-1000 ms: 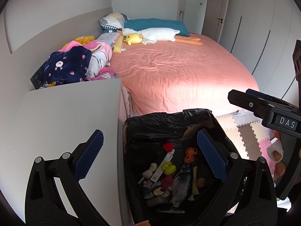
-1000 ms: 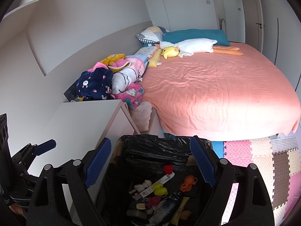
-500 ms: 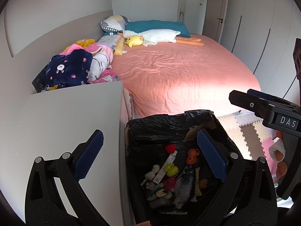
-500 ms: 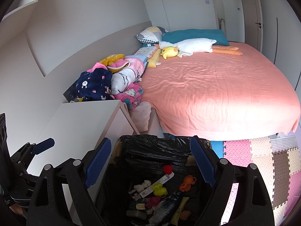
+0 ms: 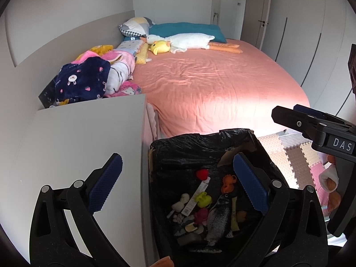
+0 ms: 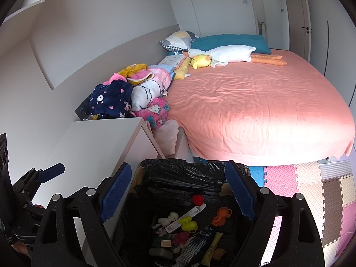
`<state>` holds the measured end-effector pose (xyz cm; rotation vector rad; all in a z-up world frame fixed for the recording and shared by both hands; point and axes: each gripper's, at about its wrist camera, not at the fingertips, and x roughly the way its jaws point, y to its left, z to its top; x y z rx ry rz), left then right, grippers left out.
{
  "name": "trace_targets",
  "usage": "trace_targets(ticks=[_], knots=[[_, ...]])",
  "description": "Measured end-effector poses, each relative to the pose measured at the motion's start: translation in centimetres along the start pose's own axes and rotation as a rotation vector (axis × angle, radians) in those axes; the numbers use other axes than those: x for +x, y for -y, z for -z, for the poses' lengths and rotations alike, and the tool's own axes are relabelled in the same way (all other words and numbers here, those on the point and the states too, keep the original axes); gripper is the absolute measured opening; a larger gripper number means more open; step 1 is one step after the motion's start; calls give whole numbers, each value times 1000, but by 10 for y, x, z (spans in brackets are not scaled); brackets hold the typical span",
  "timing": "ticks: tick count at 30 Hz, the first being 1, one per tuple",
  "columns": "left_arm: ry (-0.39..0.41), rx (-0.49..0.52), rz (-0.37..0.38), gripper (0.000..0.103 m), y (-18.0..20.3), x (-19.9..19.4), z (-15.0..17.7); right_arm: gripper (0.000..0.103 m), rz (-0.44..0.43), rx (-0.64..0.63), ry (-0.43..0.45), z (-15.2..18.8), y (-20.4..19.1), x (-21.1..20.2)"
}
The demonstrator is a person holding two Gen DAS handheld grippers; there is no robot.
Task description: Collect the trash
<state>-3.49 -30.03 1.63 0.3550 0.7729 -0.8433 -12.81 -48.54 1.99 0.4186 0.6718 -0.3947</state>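
A bin lined with a black bag (image 5: 200, 146) (image 6: 178, 175) stands on the floor below both grippers. It holds several small toys and scraps, among them a grey toy fish (image 5: 217, 218) (image 6: 195, 244) and a red ball (image 5: 202, 174). My left gripper (image 5: 178, 187) is open and empty above the bin's left rim; it also shows at the lower left of the right wrist view (image 6: 47, 173). My right gripper (image 6: 178, 198) is open and empty above the bin; it also shows at the right edge of the left wrist view (image 5: 311, 124).
A white cabinet (image 5: 77, 144) (image 6: 95, 142) stands left of the bin. A bed with a pink sheet (image 5: 211, 82) lies behind, with plush toys (image 5: 178, 42) and piled clothes (image 5: 89, 80). Coloured foam mats (image 6: 311, 187) cover the floor at right.
The left wrist view has shifted slightly, so the bin and cabinet sit a little lower and farther right. Both grippers stay open; the right view is nearly unchanged.
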Motion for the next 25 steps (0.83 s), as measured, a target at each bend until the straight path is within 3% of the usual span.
trace_targets(ticks=[16, 25], knots=[[4, 44, 3, 97, 9, 3, 1, 86, 1, 0, -1, 1, 3, 0], [-30, 10, 18, 97, 5, 8, -1, 86, 0, 1, -2, 1, 3, 0]])
